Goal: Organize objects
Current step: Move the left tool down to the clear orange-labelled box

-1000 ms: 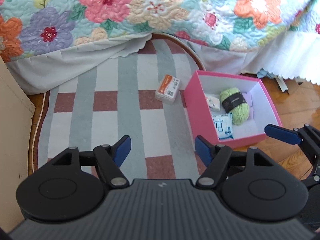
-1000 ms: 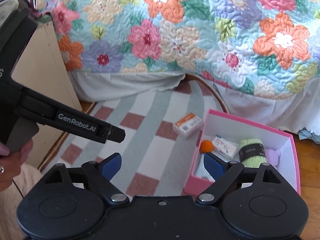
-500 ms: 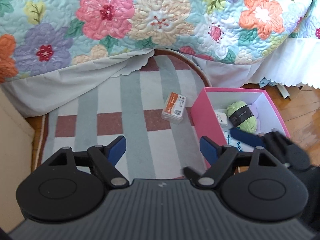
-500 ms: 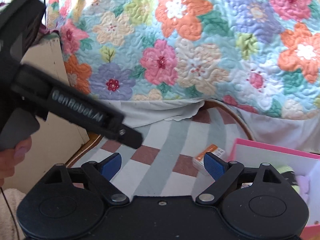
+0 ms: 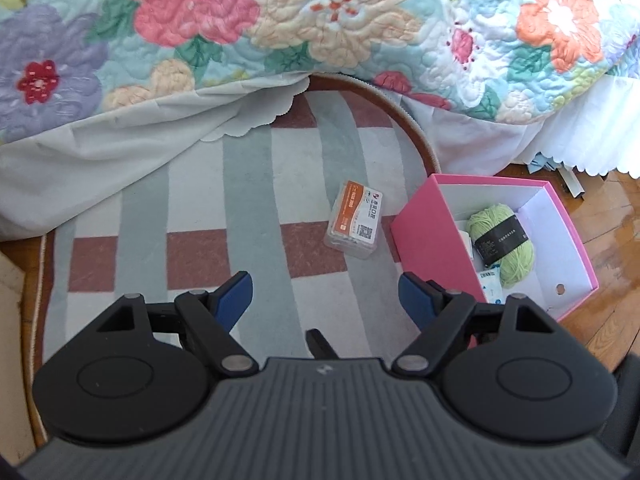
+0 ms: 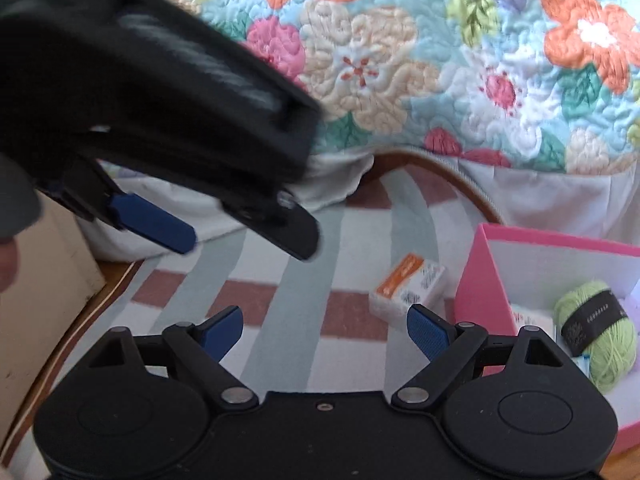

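A flowered quilt (image 5: 320, 20) is draped over a bed, with a pale bed skirt (image 5: 100, 168) hanging beneath it. A striped rug (image 5: 256, 208) is laid on a wooden floor (image 5: 612, 240). A beige cabinet (image 6: 36, 288) is seen at the rug's left edge.

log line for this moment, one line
left gripper: open, empty | right gripper: open, empty | card box: on rug, beside pink box | yarn: in pink box

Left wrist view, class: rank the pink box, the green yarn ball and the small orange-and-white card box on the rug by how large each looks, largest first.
1. pink box, clearly the largest.
2. and 3. green yarn ball and card box: they look about alike, so I will not rank them; part of the yarn may be hidden by the box wall.
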`<state>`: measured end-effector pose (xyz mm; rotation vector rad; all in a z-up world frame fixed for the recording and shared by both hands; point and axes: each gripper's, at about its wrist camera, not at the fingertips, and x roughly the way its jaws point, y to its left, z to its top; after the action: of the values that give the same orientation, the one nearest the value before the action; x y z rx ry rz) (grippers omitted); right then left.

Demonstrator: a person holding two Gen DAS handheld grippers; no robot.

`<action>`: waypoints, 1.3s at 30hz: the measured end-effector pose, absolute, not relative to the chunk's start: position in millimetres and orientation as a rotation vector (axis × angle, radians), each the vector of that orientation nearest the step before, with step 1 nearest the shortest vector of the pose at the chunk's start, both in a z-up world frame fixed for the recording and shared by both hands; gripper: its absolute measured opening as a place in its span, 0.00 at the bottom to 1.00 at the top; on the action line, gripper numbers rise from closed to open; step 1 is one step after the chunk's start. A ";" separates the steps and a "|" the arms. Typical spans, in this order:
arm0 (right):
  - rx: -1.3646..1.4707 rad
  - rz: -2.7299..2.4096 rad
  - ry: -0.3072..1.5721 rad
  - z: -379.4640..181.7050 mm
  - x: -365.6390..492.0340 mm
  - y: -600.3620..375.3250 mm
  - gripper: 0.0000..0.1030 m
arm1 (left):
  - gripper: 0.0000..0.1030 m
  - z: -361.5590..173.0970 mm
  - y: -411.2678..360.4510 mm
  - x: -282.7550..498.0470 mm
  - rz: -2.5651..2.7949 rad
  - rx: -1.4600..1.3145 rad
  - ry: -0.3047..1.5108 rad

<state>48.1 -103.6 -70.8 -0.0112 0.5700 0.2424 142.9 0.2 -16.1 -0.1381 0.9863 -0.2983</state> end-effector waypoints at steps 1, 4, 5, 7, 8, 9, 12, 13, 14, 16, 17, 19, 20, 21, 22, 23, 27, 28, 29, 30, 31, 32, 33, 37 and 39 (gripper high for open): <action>-0.005 0.228 0.564 -74.2 50.2 -102.0 0.89 | 0.76 -19.4 -0.8 147.0 -0.303 -0.137 0.990; 0.025 0.164 0.556 -89.0 61.1 -101.5 0.89 | 0.76 -28.4 -2.8 159.6 -0.343 -0.137 0.982; 0.030 0.129 0.553 -95.1 65.2 -101.6 0.89 | 0.76 -31.2 -2.1 163.7 -0.361 -0.146 0.972; 0.028 0.073 0.543 -104.9 72.8 -102.1 0.89 | 0.74 -37.8 -0.9 172.0 -0.375 -0.152 0.952; 0.027 0.051 0.544 -109.1 76.2 -102.1 0.89 | 0.74 -41.5 -1.3 176.2 -0.385 -0.147 0.951; 0.025 0.032 0.546 -113.3 80.1 -101.1 0.89 | 0.74 -45.6 -2.3 180.7 -0.393 -0.140 0.947; 0.013 0.012 0.557 -122.8 91.1 -96.2 0.89 | 0.67 -59.3 -7.2 192.9 -0.422 -0.132 0.948; 0.009 0.008 0.560 -125.3 93.8 -94.7 0.89 | 0.64 -64.2 -9.3 197.0 -0.432 -0.128 0.956; 0.018 -0.008 0.571 -127.4 97.1 -94.2 0.89 | 0.62 -68.9 -11.7 201.0 -0.439 -0.121 0.960; 0.061 -0.016 0.576 -132.3 103.4 -97.2 0.89 | 0.57 -76.5 -13.8 208.5 -0.457 -0.132 0.970; 0.059 -0.033 0.581 -135.6 105.7 -96.7 0.89 | 0.55 -80.3 -14.2 213.4 -0.470 -0.144 0.985; 0.058 -0.074 0.616 -143.6 115.6 -98.8 0.88 | 0.49 -85.6 -15.6 220.6 -0.511 -0.151 1.000; 0.067 -0.066 0.623 -145.6 115.3 -99.0 0.87 | 0.49 -87.6 -16.4 223.0 -0.517 -0.146 0.997; 0.077 -0.061 0.624 -147.9 115.9 -100.1 0.87 | 0.49 -90.2 -17.3 226.4 -0.521 -0.142 1.000; 0.078 -0.062 0.622 -149.2 116.8 -100.0 0.86 | 0.47 -93.6 -18.8 230.0 -0.528 -0.139 1.009; 0.070 -0.065 0.614 -150.1 117.2 -98.5 0.86 | 0.44 -96.8 -20.9 233.5 -0.534 -0.135 1.015; 0.089 -0.069 0.593 -155.2 123.1 -97.0 0.86 | 0.37 -108.0 -26.8 246.6 -0.562 -0.143 1.038; 0.118 -0.073 0.604 -157.1 127.0 -99.4 0.87 | 0.35 -111.3 -27.8 250.5 -0.564 -0.149 1.052; 0.137 -0.075 0.622 -159.7 132.1 -101.2 0.87 | 0.35 -115.1 -28.9 254.8 -0.559 -0.155 1.069; 0.152 -0.075 0.639 -161.9 137.0 -103.9 0.86 | 0.32 -118.0 -30.4 258.7 -0.555 -0.151 1.082; 0.157 -0.058 0.650 -163.4 141.1 -106.1 0.85 | 0.30 -120.7 -32.1 261.8 -0.556 -0.140 1.091; 0.163 -0.045 0.655 -164.1 143.6 -108.0 0.84 | 0.30 -122.9 -33.3 265.1 -0.554 -0.137 1.097; 0.169 -0.037 0.654 -164.3 144.6 -109.1 0.84 | 0.30 -124.7 -33.6 268.1 -0.549 -0.142 1.099; 0.145 -0.014 0.652 -166.4 143.6 -107.9 0.84 | 0.30 -131.0 -30.5 274.6 -0.508 -0.209 1.097; 0.122 -0.005 0.656 -169.3 141.7 -107.7 0.81 | 0.30 -135.7 -27.4 275.3 -0.510 -0.258 1.093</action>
<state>141.7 -107.7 -169.3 0.1216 0.6559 -0.0048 275.3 -27.4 -135.7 -0.2578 1.0931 -0.5103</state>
